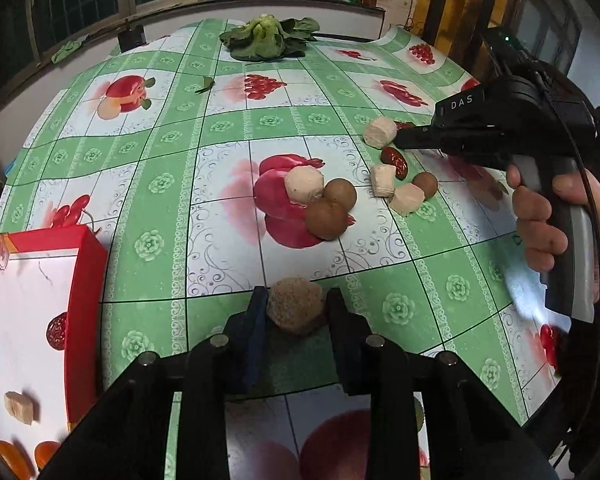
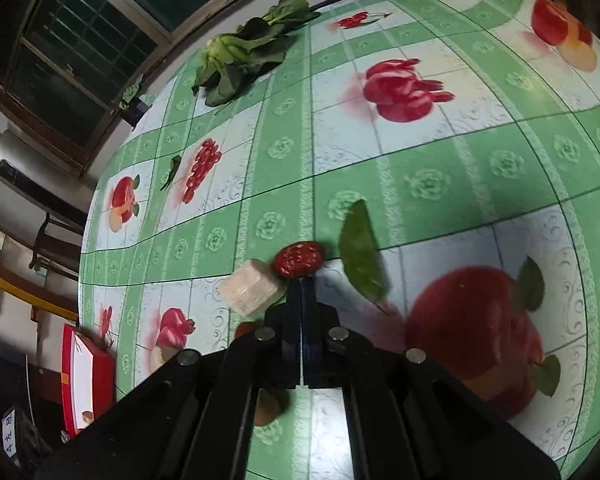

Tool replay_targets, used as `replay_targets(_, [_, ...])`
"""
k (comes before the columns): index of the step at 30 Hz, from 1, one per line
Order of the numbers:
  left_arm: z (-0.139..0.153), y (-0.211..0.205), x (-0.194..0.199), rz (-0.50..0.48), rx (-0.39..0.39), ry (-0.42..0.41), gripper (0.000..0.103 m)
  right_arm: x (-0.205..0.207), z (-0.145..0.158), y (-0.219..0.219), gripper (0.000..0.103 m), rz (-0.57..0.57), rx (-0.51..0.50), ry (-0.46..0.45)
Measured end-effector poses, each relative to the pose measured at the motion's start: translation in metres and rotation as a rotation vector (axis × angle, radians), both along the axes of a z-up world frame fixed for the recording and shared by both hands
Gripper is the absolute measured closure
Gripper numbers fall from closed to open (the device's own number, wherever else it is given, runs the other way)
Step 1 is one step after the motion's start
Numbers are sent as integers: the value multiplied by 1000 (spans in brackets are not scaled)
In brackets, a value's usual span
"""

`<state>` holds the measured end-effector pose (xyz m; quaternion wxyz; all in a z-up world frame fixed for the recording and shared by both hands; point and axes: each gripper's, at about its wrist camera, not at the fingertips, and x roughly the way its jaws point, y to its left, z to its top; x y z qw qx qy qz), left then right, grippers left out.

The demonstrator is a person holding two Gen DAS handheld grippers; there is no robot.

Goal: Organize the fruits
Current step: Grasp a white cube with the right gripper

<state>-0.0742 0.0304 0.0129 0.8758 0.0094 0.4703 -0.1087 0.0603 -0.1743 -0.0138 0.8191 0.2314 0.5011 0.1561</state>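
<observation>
My left gripper point(image 1: 296, 300) is shut on a rough brown fruit point(image 1: 296, 308) and holds it over the tablecloth. Ahead lie a pale chunk point(image 1: 304, 185) with two brown round fruits point(image 1: 332, 210), then more pale chunks point(image 1: 383, 180), a red date point(image 1: 396, 160) and another brown fruit point(image 1: 425, 184). My right gripper point(image 1: 398, 138) reaches in from the right beside a pale chunk point(image 1: 380, 132). In the right wrist view the right gripper point(image 2: 303, 280) is shut and empty, its tips just short of a red date point(image 2: 299, 259) and a pale chunk point(image 2: 250, 288).
A red-rimmed white box point(image 1: 88, 264) at the left holds a pale chunk point(image 1: 19, 408) and a red date point(image 1: 57, 330); it also shows in the right wrist view point(image 2: 86, 380). Leafy greens point(image 1: 268, 38) lie at the table's far edge. A green leaf point(image 2: 360, 252) lies near the right gripper.
</observation>
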Motion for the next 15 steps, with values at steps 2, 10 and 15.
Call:
replay_targets(2, [0, 0, 0, 4, -1, 0, 74, 3, -2, -2, 102, -9, 40, 21])
replay_targets(10, [-2, 1, -1, 6, 6, -21, 74, 9, 8, -11, 97, -14, 131, 5])
replay_targets(15, [-1, 5, -4, 3, -8, -16, 70, 11, 12, 11, 55, 26, 55, -14])
